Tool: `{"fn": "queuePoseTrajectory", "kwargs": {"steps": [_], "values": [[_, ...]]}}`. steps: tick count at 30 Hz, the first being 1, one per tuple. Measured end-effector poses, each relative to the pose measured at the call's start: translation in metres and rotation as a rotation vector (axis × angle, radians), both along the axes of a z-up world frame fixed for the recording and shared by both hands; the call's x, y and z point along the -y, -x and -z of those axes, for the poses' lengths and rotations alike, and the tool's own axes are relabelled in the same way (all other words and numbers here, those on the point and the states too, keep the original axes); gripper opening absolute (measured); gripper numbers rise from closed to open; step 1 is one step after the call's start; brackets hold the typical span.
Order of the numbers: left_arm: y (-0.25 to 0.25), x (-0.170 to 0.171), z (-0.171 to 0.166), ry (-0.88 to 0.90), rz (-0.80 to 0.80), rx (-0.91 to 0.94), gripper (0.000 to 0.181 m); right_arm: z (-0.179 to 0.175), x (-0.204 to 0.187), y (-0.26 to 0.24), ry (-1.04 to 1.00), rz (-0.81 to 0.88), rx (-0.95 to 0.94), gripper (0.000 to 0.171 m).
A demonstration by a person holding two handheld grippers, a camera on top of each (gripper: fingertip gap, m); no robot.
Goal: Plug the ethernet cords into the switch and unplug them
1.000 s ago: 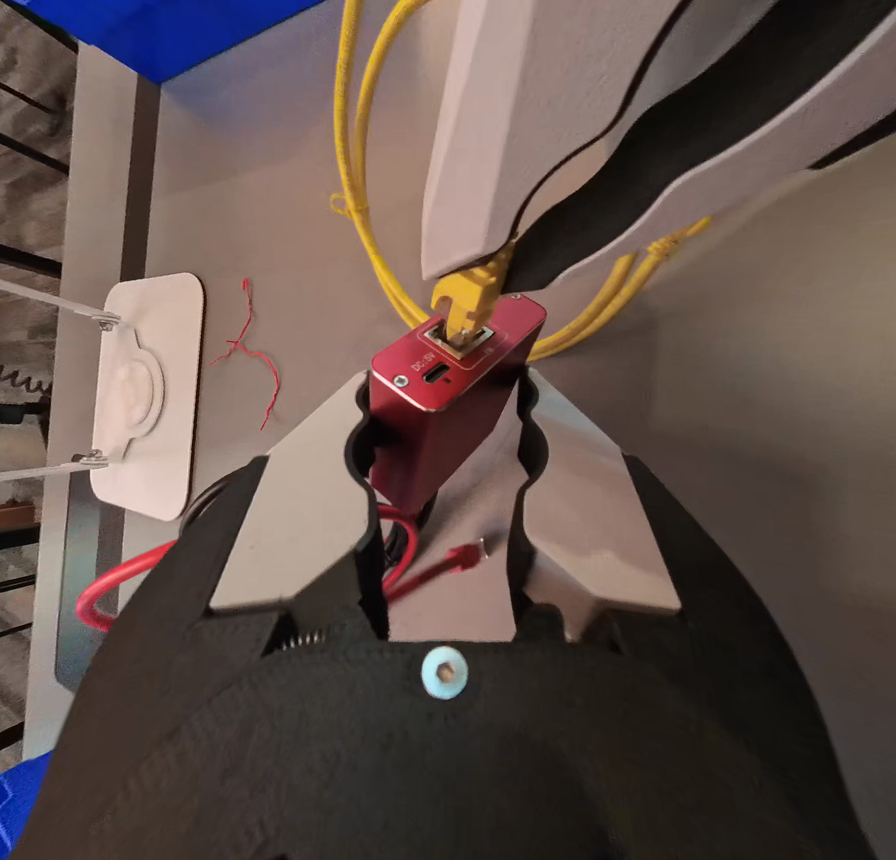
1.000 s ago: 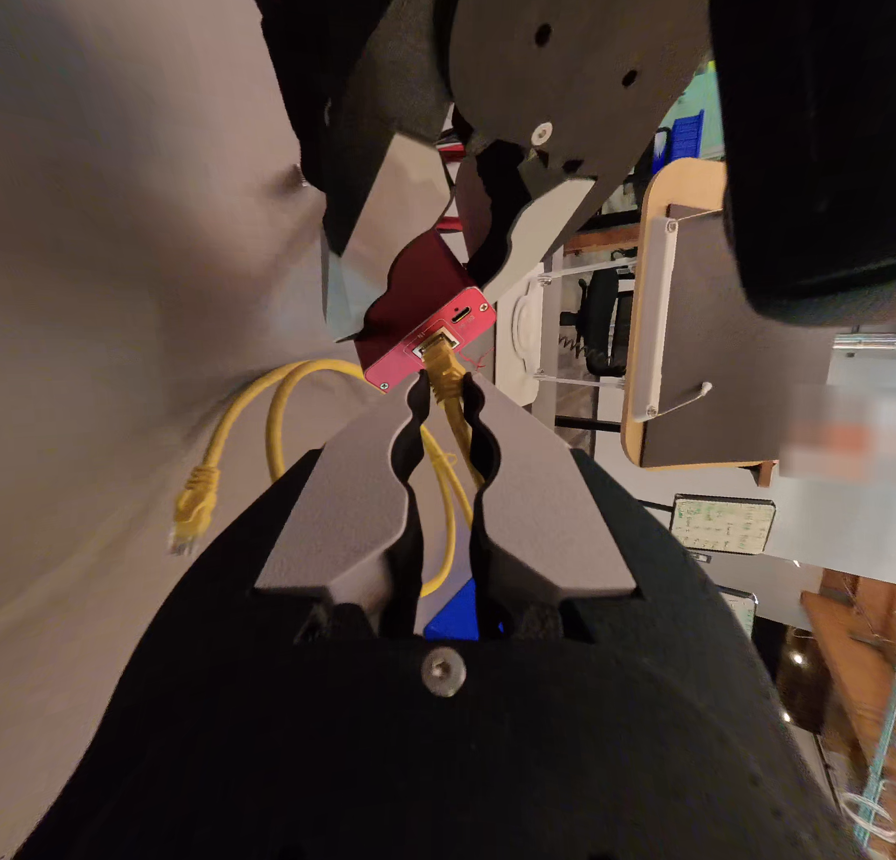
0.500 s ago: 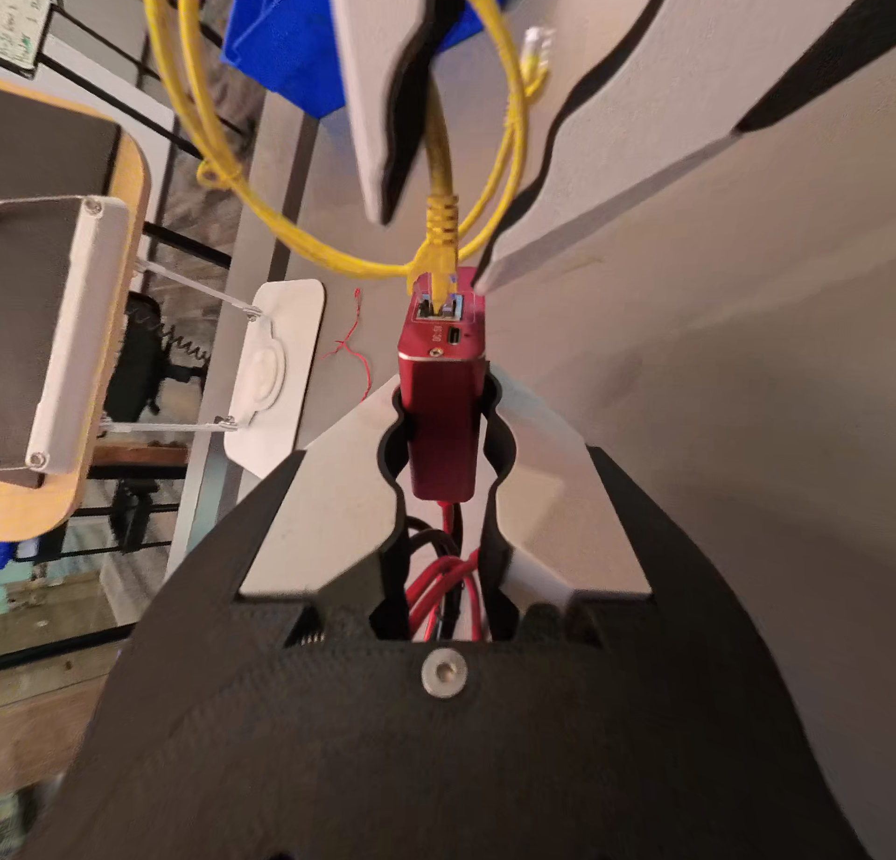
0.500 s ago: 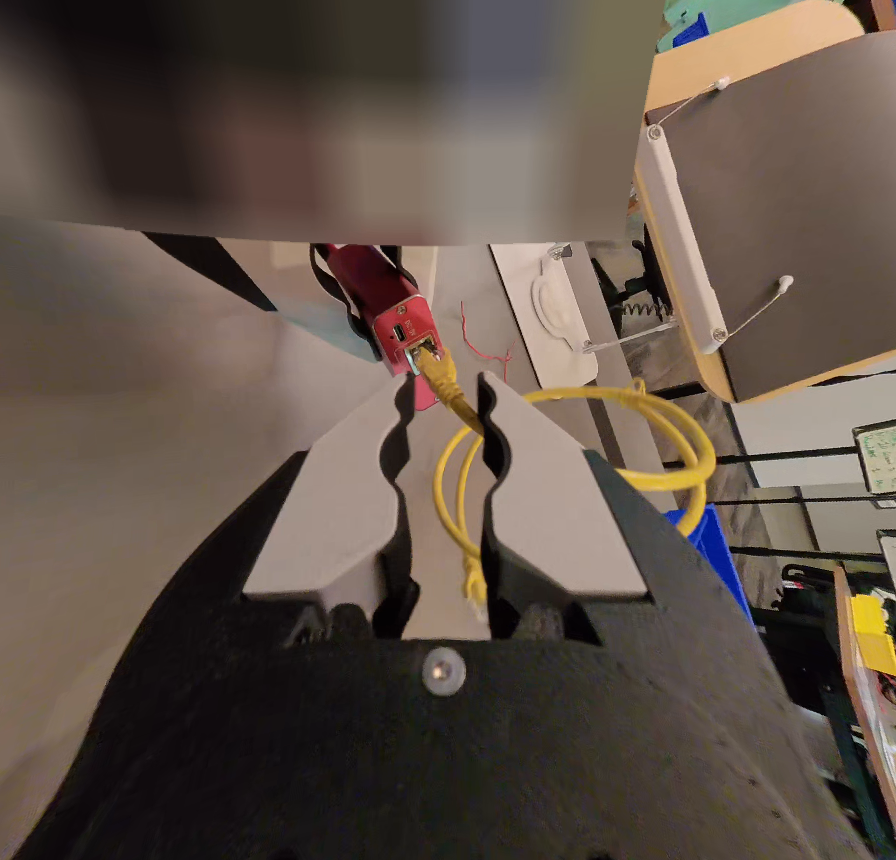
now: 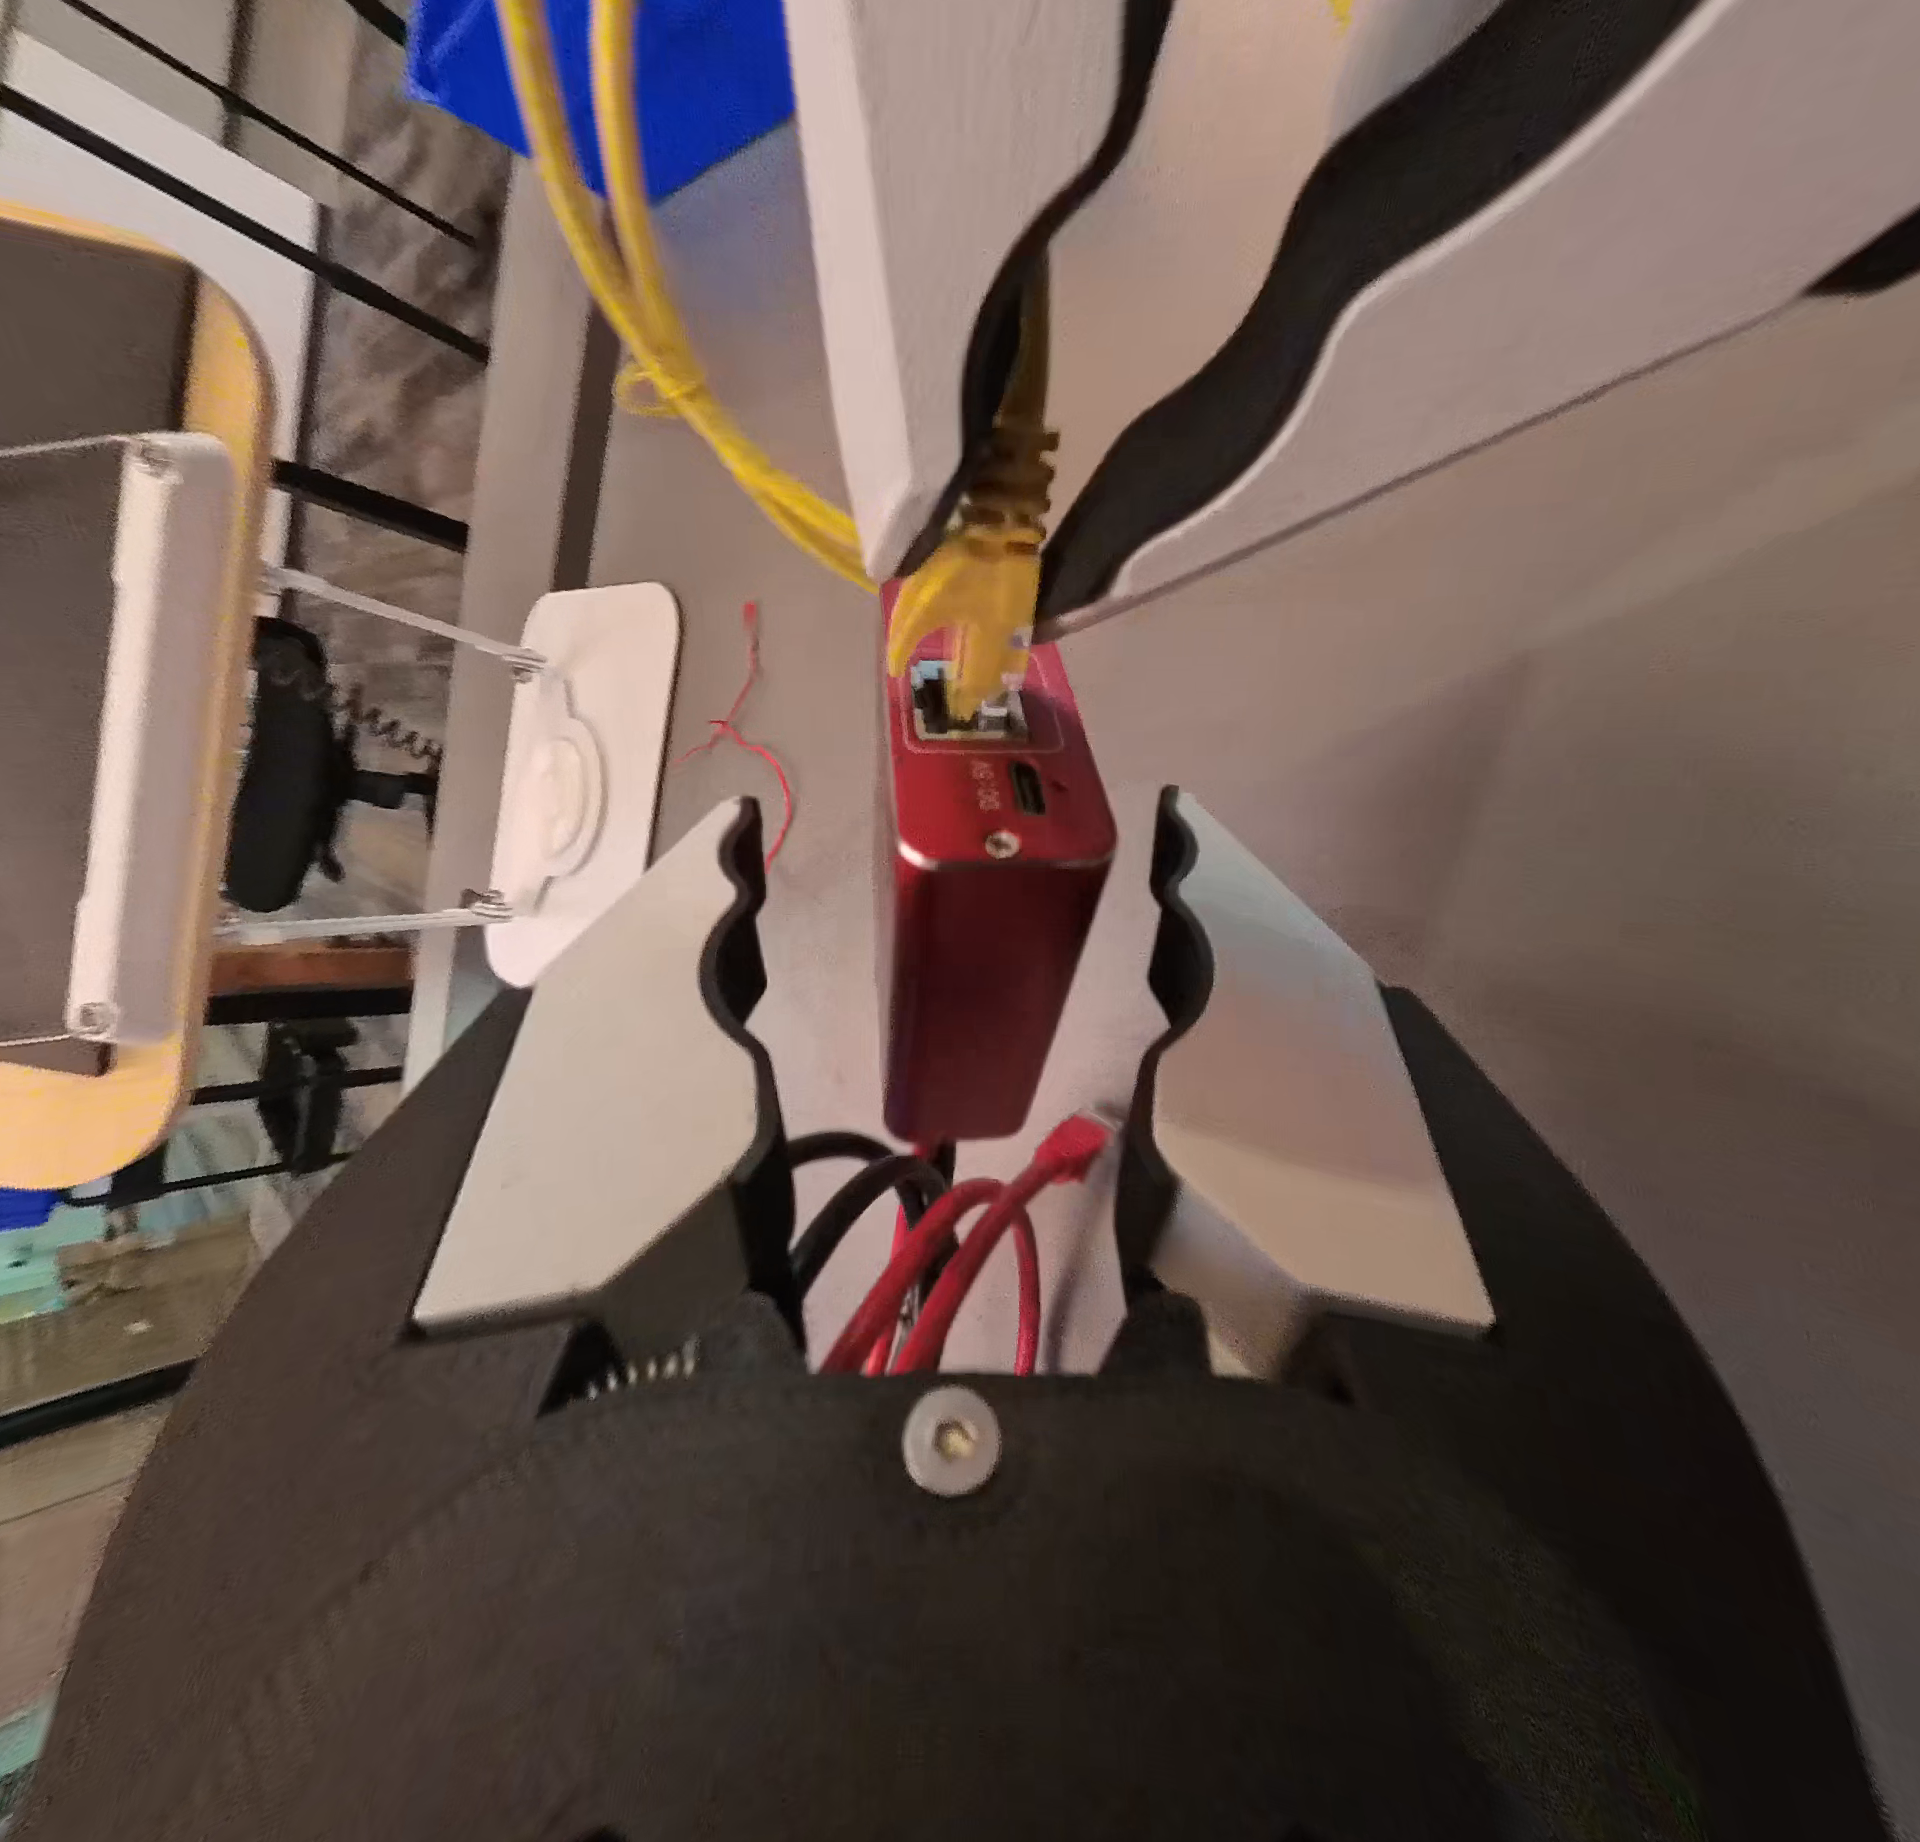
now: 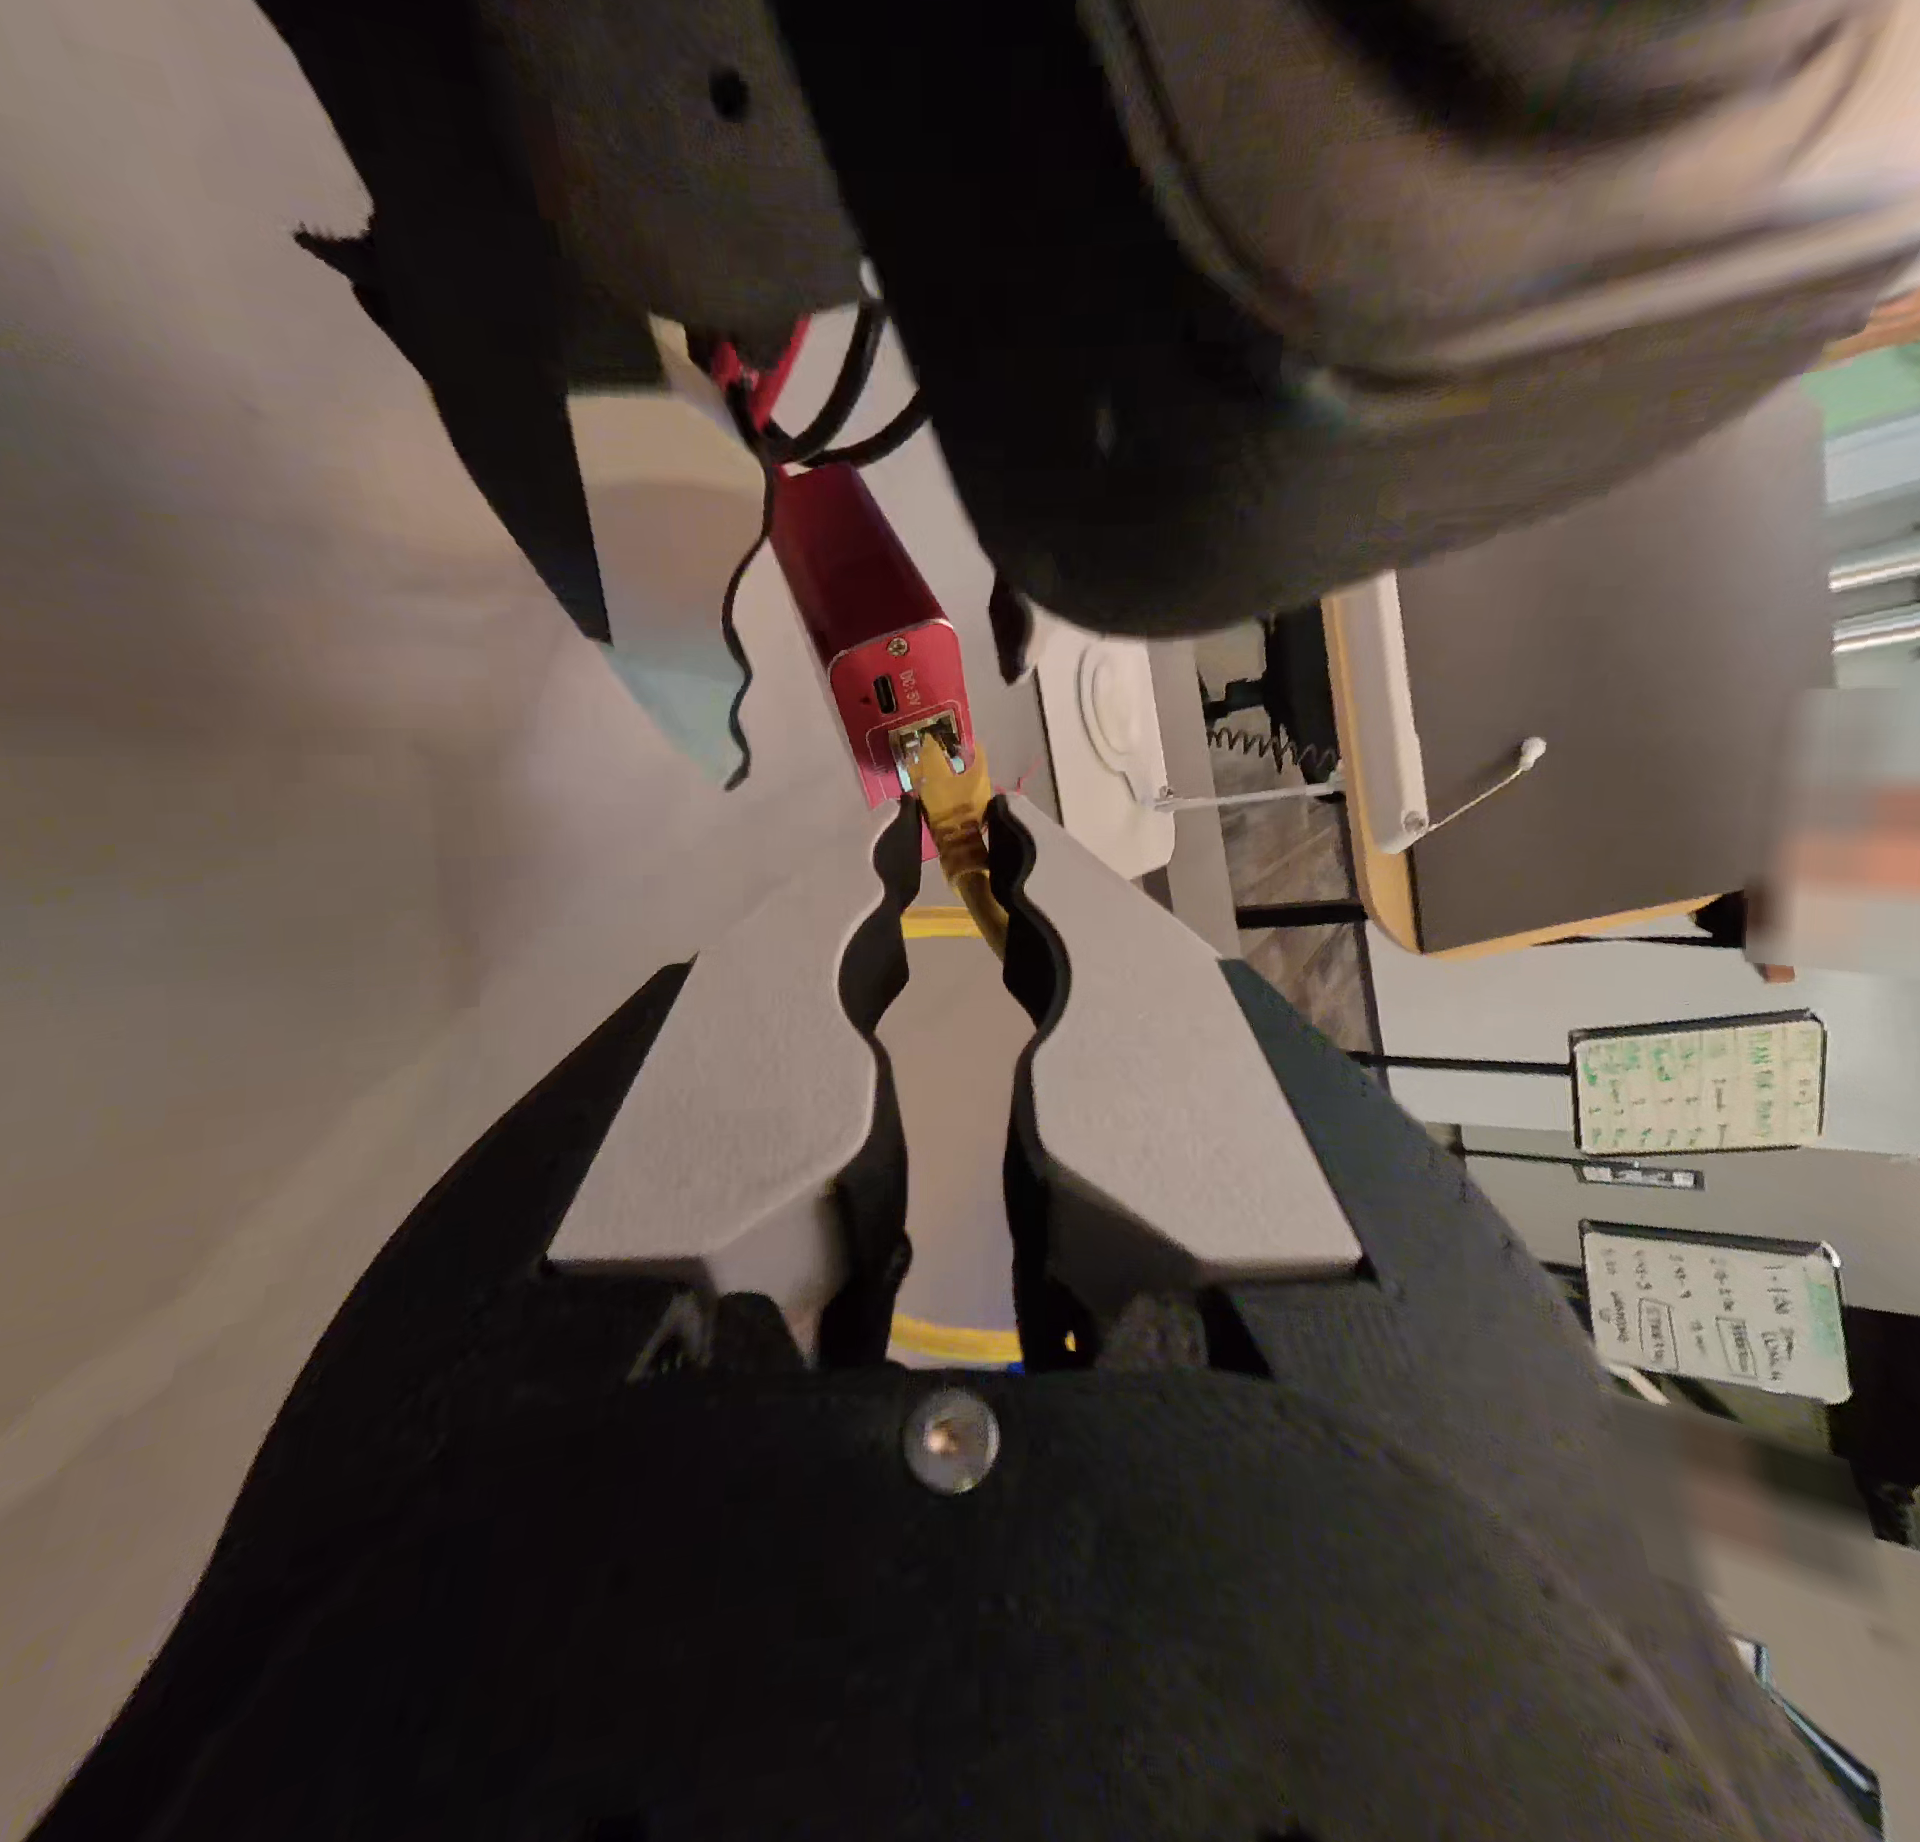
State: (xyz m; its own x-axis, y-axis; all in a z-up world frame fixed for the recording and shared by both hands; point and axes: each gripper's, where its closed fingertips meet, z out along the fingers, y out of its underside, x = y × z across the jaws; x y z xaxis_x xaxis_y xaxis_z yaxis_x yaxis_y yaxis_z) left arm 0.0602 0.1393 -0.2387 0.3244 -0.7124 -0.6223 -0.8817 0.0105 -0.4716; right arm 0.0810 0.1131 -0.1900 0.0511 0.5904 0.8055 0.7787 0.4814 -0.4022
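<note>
**Yellow plug at the port, left tool standing wide**

Closest in on the left wrist view, the left tool point(image 5: 956, 816) stands wide, its two grey fingers point(image 5: 623, 1044) either side of the red switch point(image 5: 987, 961) with clear gaps on both flanks, touching nothing. Down between the finger roots lie loops of red cord point(image 5: 966, 1262), one red plug point(image 5: 1075, 1148) free beside the near end of the switch, and a black cable point(image 5: 842, 1190) running in there too. The switch lies on the grey worktop point(image 5: 1455, 805), port end pointing away.

At that far end, the yellow plug point(image 5: 977, 608) sits at the mouth of the port (seated or only part-way, I cannot tell). The right tool point(image 5: 997, 566) comes in from above, narrowed down and pinching the yellow plug's boot. The right wrist view agrees: the right tool's tips point(image 6: 945, 826) squeeze the yellow cord point(image 6: 977, 899) just behind the plug, nose at the switch point(image 6: 873, 629).

Further out, the rest of the yellow cord point(image 5: 623, 265) loops away across the worktop. A thin red thread point(image 5: 748, 743) lies beside a white plate point(image 5: 582, 774) near the worktop edge, and a blue bin point(image 5: 623, 57) sits beyond.
</note>
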Motion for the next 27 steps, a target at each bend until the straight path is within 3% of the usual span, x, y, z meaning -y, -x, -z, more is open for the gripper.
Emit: {"fn": "queuePoseTrajectory", "kwargs": {"steps": [3, 6, 15, 27], "values": [[0.001, 0.004, 0.006, 0.021, 0.060, -0.045, 0.067, -0.004, 0.012, 0.008, 0.005, -0.058, -0.012, 0.010], [-0.004, 0.010, 0.012, 0.035, 0.101, -0.060, 0.050, -0.009, 0.022, 0.016, 0.034, -0.102, -0.047, 0.010], [-0.006, 0.006, -0.014, -0.083, 0.099, -0.009, 0.046, -0.021, 0.023, 0.017, 0.238, -0.161, -0.290, 0.010], [-0.002, 0.001, -0.019, -0.158, 0.059, -0.092, 0.046, -0.023, 0.028, 0.014, 0.291, -0.202, -0.325, 0.014]]}}
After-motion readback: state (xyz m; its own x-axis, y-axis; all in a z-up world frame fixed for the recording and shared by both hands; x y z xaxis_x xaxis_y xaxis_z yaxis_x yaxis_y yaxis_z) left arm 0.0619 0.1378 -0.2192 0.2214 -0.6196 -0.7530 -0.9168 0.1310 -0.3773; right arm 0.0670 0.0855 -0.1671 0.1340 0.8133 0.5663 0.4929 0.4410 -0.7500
